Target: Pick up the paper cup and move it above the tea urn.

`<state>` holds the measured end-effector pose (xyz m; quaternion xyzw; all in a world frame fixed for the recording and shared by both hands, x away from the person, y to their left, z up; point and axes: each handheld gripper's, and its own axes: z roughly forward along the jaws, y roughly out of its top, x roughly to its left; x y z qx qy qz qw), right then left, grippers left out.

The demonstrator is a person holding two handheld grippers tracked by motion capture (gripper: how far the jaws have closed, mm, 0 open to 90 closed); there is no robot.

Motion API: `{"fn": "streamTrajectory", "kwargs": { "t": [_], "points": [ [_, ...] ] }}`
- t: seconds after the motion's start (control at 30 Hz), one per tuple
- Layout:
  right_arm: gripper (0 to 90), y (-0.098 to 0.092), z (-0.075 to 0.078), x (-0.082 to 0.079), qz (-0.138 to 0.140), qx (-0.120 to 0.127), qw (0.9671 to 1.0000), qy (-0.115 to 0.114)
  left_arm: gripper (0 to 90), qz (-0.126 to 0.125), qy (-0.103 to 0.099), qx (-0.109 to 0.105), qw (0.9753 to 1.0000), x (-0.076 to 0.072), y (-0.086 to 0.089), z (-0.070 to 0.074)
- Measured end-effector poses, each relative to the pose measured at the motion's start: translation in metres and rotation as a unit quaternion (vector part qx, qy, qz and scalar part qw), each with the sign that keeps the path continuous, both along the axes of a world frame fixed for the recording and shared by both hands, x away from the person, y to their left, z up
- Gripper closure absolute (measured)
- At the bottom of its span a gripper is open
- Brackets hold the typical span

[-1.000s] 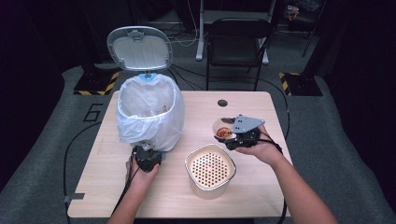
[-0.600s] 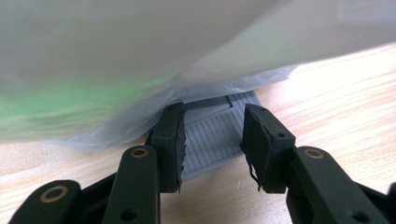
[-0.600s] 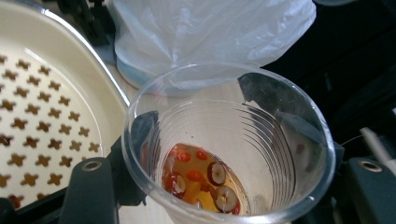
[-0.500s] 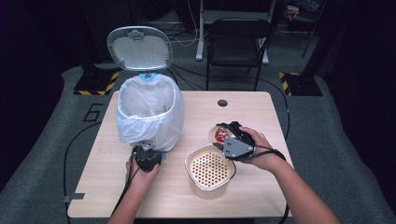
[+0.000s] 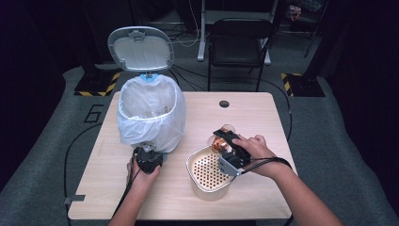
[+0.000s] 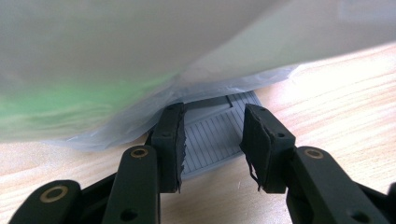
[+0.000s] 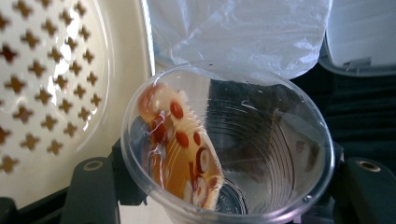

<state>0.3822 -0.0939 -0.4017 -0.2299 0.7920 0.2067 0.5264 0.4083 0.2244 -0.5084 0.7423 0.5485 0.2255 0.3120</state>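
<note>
- Compared with one second earlier, the right gripper [image 5: 225, 140] has tipped over and shifted toward the basket [image 5: 197, 175]; the left gripper [image 5: 147, 159] has stayed at the foot of the bin.
- Right gripper: jaws closed on a clear plastic cup [image 7: 229, 149]; the cup is held just beside the rim of the perforated cream basket [image 7: 56, 93]; inside the cup lies a crumpled orange wrapper [image 7: 180, 144] with red spots.
- Left gripper: jaws apart, one on each side of a grey ribbed pedal [image 6: 212, 133] at the base of the bin; whether the pads touch it cannot be told.
- Bin [image 5: 150, 113]: stands on the wooden table [image 5: 254, 108], lined with a white bag [image 6: 140, 56]; lid [image 5: 140, 48] raised upright behind it.
- Basket: rests on the table near the front edge, right of the bin.
</note>
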Motion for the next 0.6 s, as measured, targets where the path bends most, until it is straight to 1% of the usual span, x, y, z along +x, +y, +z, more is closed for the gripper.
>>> {"fn": "streamTrajectory", "kwargs": {
  "t": [0.03, 0.07, 0.1, 0.13, 0.2, 0.23, 0.27, 0.3, 0.33, 0.37, 0.4, 0.43, 0.47, 0.5, 0.53, 0.57, 0.6],
  "points": [
    [33.4, 0.001, -0.001, -0.001, 0.002, -0.013, 0.9999, -0.006, 59.0, 0.002, -0.002, -0.002, 1.0, 0.0, 0.0, 0.0],
    [33.4, 0.003, -0.003, -0.003, 0.006, -0.032, 0.9991, -0.028, 59.0, 0.026, -0.003, -0.029, 0.9993, -0.001, -0.005, -0.002],
    [33.4, 0.003, -0.003, -0.003, 0.006, -0.032, 0.9991, -0.028, 59.0, 0.023, -0.001, -0.031, 0.9992, -0.001, -0.005, -0.002],
    [33.4, 0.003, -0.005, -0.004, 0.008, -0.038, 0.9986, -0.037, 59.0, 0.014, 0.0, -0.016, 0.9998, -0.001, -0.003, -0.001],
    [33.4, 0.005, -0.008, -0.007, 0.012, -0.057, 0.9959, -0.069, 59.0, 0.008, 0.0, -0.012, 0.9999, 0.0, -0.002, -0.001],
    [33.4, 0.006, -0.009, -0.009, 0.016, -0.065, 0.9938, -0.088, 58.9, 0.009, -0.001, -0.012, 0.9999, 0.0, -0.002, -0.001],
    [33.4, 0.007, -0.011, -0.011, 0.02, -0.085, 0.9896, -0.114, 59.0, 0.006, 0.002, -0.008, 1.0, -0.001, -0.001, -0.001],
    [33.4, 0.007, -0.011, -0.011, 0.02, -0.085, 0.9896, -0.114, 58.9, 0.006, 0.002, -0.008, 1.0, -0.001, -0.001, -0.001],
    [33.4, 0.008, -0.013, -0.012, 0.019, -0.094, 0.9873, -0.127, 58.9, 0.006, 0.002, -0.008, 1.0, -0.001, -0.001, -0.001],
    [33.4, 0.008, -0.013, -0.013, 0.026, -0.105, 0.983, -0.148, 59.0, 0.006, 0.002, -0.007, 1.0, -0.001, -0.001, -0.001],
    [33.4, 0.009, -0.014, -0.015, 0.029, -0.112, 0.9802, -0.161, 58.9, 0.006, 0.002, -0.008, 1.0, -0.001, -0.001, -0.001],
    [33.4, 0.01, -0.015, -0.018, 0.036, -0.122, 0.9723, -0.196, 58.9, 0.007, 0.002, -0.008, 0.9999, -0.001, -0.001, -0.001],
    [33.4, 0.011, -0.015, -0.019, 0.04, -0.128, 0.9688, -0.208, 58.9, 0.006, 0.001, -0.008, 1.0, -0.001, -0.001, -0.001],
    [33.4, 0.011, -0.017, -0.02, 0.05, -0.138, 0.9635, -0.224, 59.0, 0.006, 0.002, -0.008, 1.0, -0.001, -0.001, -0.001],
    [33.4, 0.011, -0.017, -0.02, 0.05, -0.138, 0.9635, -0.224, 59.0, 0.006, 0.002, -0.008, 1.0, -0.001, -0.001, -0.001],
    [33.4, 0.011, -0.019, -0.023, 0.051, -0.153, 0.9616, -0.222, 59.0, 0.007, 0.002, -0.008, 0.9999, -0.001, -0.001, -0.001],
    [33.4, 0.011, -0.021, -0.024, 0.055, -0.151, 0.9598, -0.23, 58.9, 0.007, 0.002, -0.008, 0.9999, -0.001, -0.001, -0.001]
  ]
}}
